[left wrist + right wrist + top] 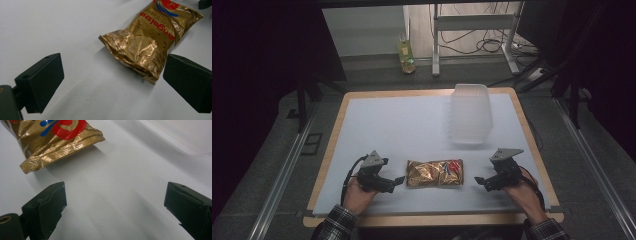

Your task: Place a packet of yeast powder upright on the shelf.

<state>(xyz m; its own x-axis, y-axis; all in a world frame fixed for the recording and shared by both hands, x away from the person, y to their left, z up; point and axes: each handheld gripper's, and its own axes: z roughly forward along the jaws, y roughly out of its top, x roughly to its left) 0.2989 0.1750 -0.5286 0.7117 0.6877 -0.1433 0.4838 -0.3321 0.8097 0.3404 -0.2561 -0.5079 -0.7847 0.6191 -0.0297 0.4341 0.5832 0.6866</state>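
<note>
Gold foil snack bag (435, 173) lies flat on the white table sheet (402, 125), near the front edge, long axis running left to right between the two grippers. Left gripper (393, 183) is seen just beside the bag's left end, the nearer of the two; right gripper (482, 183) stands a little apart from the right end. Both jaw pairs are spread wide, nothing held or touched. A clear plastic tub (470, 113) sits farther back, right of centre.
</note>
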